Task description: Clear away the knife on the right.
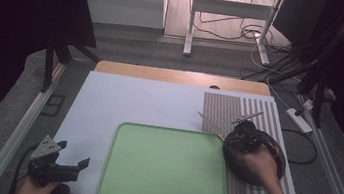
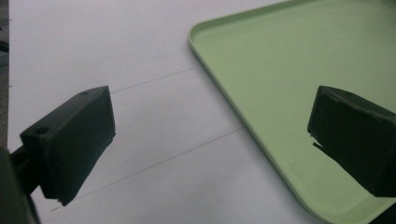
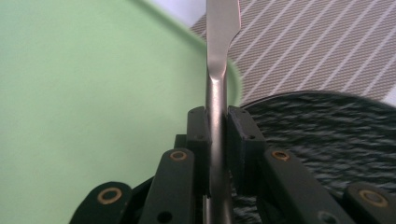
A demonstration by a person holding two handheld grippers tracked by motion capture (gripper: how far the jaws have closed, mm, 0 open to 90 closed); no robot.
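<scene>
A flat metal utensil [image 3: 222,56] stands clamped between the jaws of the right tongs [image 3: 219,128], its shaft running straight up out of them and widening to a flatter end beyond the tips. Whether that end is a handle or a blade I cannot tell. It looks stiff, thin and fairly light, and its polished metal is probably slippery. The hold sits on the narrow shaft, edge-on between the pads, so it may well pivot or slide if the grip eases. A hold across the broader flat part would likely be steadier. Just under and to the right of these tongs lies a dark round plate [image 3: 336,135] with a rough, mottled surface. Past the utensil's end is a striped mat [image 3: 303,42], and to the tongs' left is a green tray [image 3: 70,93] with nothing in it. A hand [image 1: 262,164] grips the right tongs over the plate. The left tongs [image 2: 215,121] hang with jaws wide apart and nothing between them. One jaw is over the white sheet [image 2: 116,46] and the other over the tray's near corner. By count there is one utensil, one plate, one mat, one tray, one sheet and two tongs. A small pale shape [image 1: 201,115] at the mat's edge, well ahead of the right tongs, is too small to name.
</scene>
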